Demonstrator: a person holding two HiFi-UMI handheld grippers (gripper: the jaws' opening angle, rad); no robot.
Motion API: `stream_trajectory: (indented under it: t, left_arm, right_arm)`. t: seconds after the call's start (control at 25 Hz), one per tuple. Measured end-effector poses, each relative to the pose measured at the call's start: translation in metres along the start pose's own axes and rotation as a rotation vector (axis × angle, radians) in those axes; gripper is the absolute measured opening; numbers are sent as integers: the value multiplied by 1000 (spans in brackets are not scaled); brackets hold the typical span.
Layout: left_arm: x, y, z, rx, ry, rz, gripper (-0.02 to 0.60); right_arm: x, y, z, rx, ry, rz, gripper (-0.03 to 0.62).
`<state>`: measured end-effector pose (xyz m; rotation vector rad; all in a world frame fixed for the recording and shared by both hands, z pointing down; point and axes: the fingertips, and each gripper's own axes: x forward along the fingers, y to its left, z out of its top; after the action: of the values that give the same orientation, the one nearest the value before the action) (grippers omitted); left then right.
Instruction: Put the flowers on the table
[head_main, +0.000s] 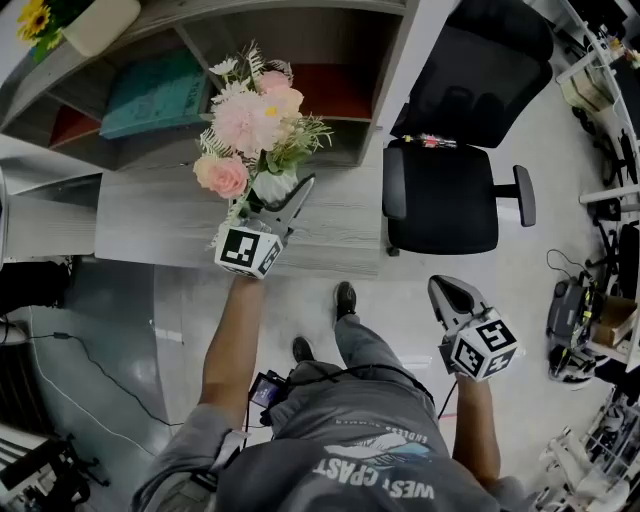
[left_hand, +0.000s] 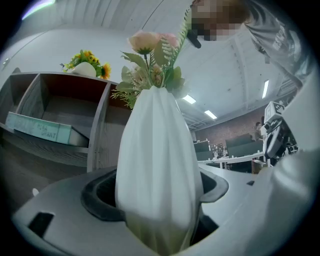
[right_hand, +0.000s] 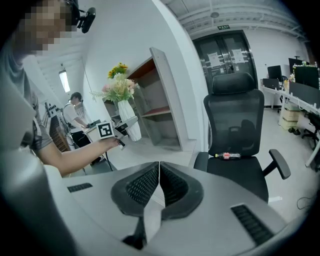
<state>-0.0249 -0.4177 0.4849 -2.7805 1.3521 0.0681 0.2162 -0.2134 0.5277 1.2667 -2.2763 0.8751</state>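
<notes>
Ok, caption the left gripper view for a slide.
Left gripper clamped on a white vase of pink flowers.

The ribbed white ceramic vase (left_hand: 157, 170) carries pink, peach and cream flowers (head_main: 255, 120) with green fronds. The rectangular wooden table (head_main: 150, 220) is pale grey with wood grain. The left gripper (head_main: 283, 200) and right gripper (right_hand: 159, 182) are light grey, with black pads and black-and-white square markers. The mesh office chair (head_main: 450, 190) is black.

Head view looks steeply down; left gripper view tilts upward, very close to the white ribbed vase (left_hand: 157, 165); right gripper view sees that vase farther off, middle left.
</notes>
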Motion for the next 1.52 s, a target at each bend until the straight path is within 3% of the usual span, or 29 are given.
stream_trajectory:
  t: [0.56, 1.52]
  left_arm:
    - [-42, 12, -35, -23, -5, 34, 400]
    - [-85, 34, -129, -115, 83, 120, 400]
  right_arm:
    - [17, 24, -26, -9, 54, 32, 29]
    - [33, 43, -80, 12, 166, 42, 29]
